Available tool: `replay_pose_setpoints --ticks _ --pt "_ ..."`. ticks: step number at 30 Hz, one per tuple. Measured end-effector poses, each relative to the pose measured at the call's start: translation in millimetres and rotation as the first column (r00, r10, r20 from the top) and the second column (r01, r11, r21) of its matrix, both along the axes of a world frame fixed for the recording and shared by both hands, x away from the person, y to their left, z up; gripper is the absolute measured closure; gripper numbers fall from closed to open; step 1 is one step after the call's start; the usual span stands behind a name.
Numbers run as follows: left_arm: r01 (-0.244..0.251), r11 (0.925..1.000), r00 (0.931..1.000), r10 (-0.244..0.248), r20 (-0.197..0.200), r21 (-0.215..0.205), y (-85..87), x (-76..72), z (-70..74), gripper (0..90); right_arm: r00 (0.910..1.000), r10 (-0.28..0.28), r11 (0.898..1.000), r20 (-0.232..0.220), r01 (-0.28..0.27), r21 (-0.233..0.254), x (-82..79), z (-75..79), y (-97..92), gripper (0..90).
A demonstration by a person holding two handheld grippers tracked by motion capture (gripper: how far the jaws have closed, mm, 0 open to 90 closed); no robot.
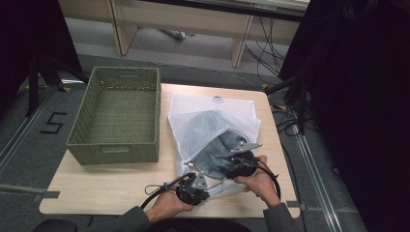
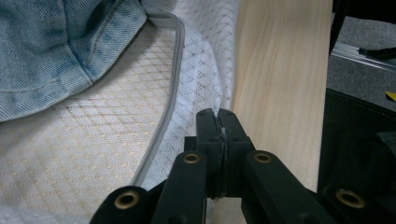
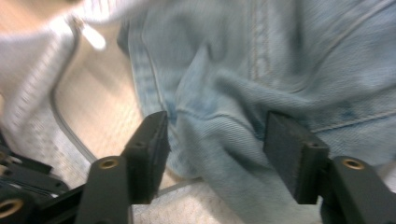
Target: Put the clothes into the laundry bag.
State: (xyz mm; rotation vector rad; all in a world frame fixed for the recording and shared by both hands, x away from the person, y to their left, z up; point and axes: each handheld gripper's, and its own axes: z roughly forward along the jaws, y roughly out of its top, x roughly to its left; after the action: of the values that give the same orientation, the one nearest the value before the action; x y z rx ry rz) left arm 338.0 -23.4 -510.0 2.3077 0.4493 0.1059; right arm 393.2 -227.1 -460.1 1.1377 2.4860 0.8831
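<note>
- The denim garment lies half inside the white mesh laundry bag, its loose end spilling from the zip opening straight ahead of the right gripper. That gripper's jaws stand apart with a bunched fold of denim between them, and I cannot tell whether the pads press it yet.
- If the right gripper closes on that fold alone, it may take just a thin pinch. In my judgement the heavy cloth could slip free as soon as it is pushed or pulled.
- The left gripper has its jaws pressed together on the bag's edge, just right of the grey zip. The bite looks very thin, so the mesh may slide out and the mouth would sag.
- Should the right jaws catch mesh together with denim, bag and garment would move as one.
- The bag hangs close to the table edge nearest the person, so a hard tug could drag it off.
- The green basket stands well left of both grippers and is unlikely to interfere.
</note>
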Motion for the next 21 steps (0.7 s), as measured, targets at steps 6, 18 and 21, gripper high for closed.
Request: replay_pose_setpoints --ticks 6,18,21 --pt "-0.012 0.9999 0.9997 0.012 -0.021 -0.007 -0.2 0.5 -0.5 88.5 0.9995 0.010 0.985 0.031 -0.005 -0.171 19.5 -25.0 18.5 61.6" --pt "-0.023 0.9997 0.9987 0.023 -0.045 0.001 -1.2 2.0 0.5 88.5 0.9804 -0.145 0.981 0.133 0.160 -0.110 70.5 -18.2 24.8 75.7" --pt "-0.024 0.9997 0.9983 0.023 -0.054 -0.008 -1.4 2.3 0.1 88.4 0.9887 -0.125 0.987 0.083 0.132 -0.087 72.8 -30.2 21.2 69.7"
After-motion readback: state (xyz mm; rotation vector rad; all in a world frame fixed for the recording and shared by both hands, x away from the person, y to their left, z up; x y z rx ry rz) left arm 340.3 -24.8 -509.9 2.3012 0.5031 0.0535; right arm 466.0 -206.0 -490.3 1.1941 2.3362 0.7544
